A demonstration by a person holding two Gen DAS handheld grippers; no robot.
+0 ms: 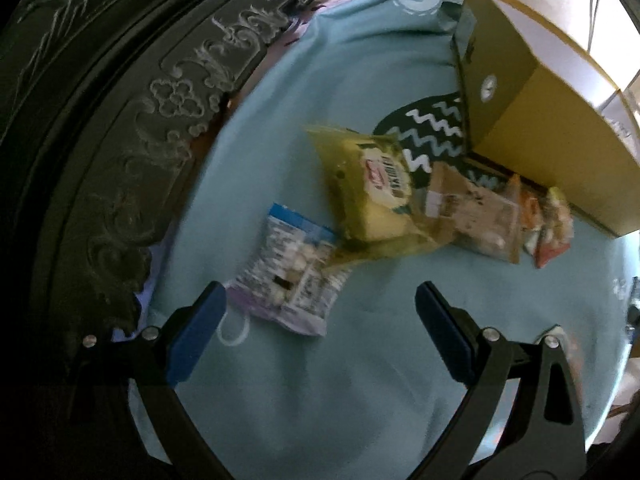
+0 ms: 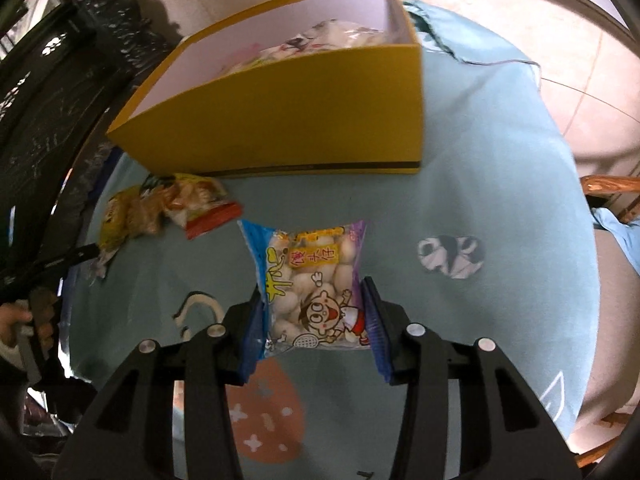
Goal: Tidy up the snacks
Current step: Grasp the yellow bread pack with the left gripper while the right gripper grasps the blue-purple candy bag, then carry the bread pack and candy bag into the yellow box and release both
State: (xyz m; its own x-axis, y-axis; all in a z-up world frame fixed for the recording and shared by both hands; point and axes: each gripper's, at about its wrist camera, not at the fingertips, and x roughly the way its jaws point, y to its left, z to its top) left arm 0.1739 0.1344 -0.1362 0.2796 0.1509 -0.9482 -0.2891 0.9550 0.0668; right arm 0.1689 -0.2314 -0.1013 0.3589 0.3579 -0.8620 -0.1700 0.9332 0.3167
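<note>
Pale tiled floor (image 2: 568,40) surrounds a blue-clothed table (image 2: 500,160) beside dark carved furniture (image 1: 100,140).

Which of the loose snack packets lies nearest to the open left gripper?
The blue-and-white packet, just ahead of the left gripper beside one fingertip. The yellow-green packet and the others lie farther off, toward the yellow box.

The box (image 2: 288,120) is yellow outside, pale inside. The cloth (image 2: 500,160) is light blue with a panda print (image 2: 450,256). The held packet (image 2: 316,284) has blue and purple edges.

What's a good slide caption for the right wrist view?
Right gripper shut on a cartoon snack bag, facing the yellow box.
</note>
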